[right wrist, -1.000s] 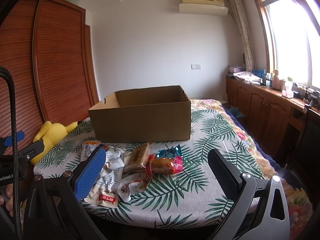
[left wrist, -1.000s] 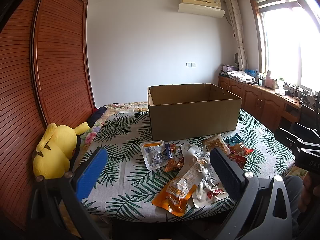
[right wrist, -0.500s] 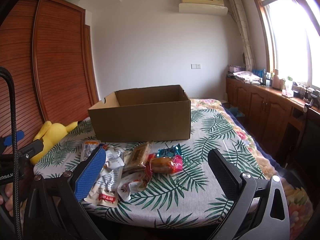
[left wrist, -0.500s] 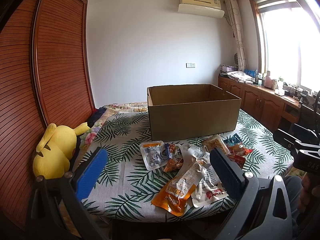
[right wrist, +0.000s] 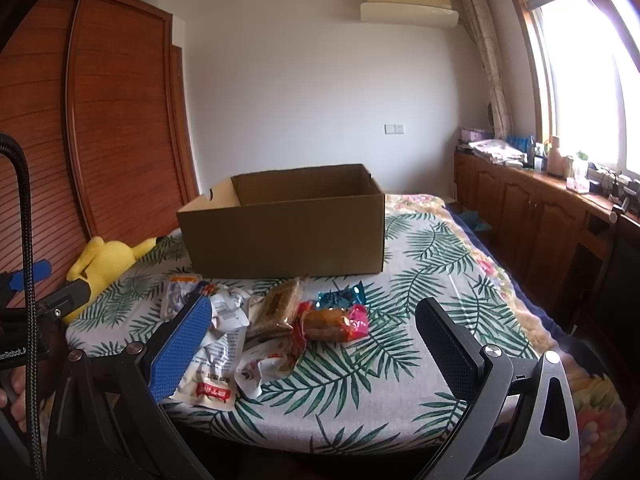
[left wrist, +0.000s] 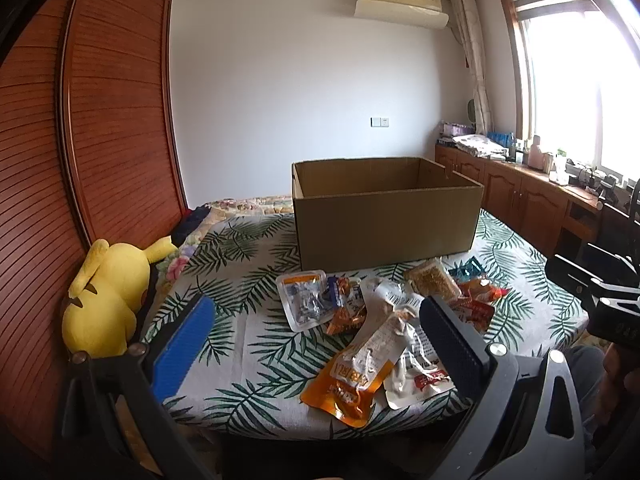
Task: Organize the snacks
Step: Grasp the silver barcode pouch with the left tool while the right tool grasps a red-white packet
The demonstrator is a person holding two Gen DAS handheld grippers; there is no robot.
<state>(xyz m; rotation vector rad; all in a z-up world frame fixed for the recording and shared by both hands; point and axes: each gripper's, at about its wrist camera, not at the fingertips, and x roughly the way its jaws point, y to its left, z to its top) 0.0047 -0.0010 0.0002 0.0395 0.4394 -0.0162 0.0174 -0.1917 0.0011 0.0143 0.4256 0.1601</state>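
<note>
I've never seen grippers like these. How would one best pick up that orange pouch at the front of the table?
Probably by the orange pouch at its near end, coming from the table's front edge: it lies flat, long and thin, pointing that way, its far end among other packets.

A slight upward shift of the whole scene is seen in both wrist views. In the left wrist view, the open brown cardboard box (left wrist: 384,232), the flat orange foil snack pouch (left wrist: 348,392) and the cream wall-mounted air conditioner (left wrist: 400,0) are found a little higher in the frame than before. The same small rise is shown by the box (right wrist: 284,240) in the right wrist view. A slight change of pose is thereby indicated for the left gripper (left wrist: 316,308) and the right gripper (right wrist: 314,306).
</note>
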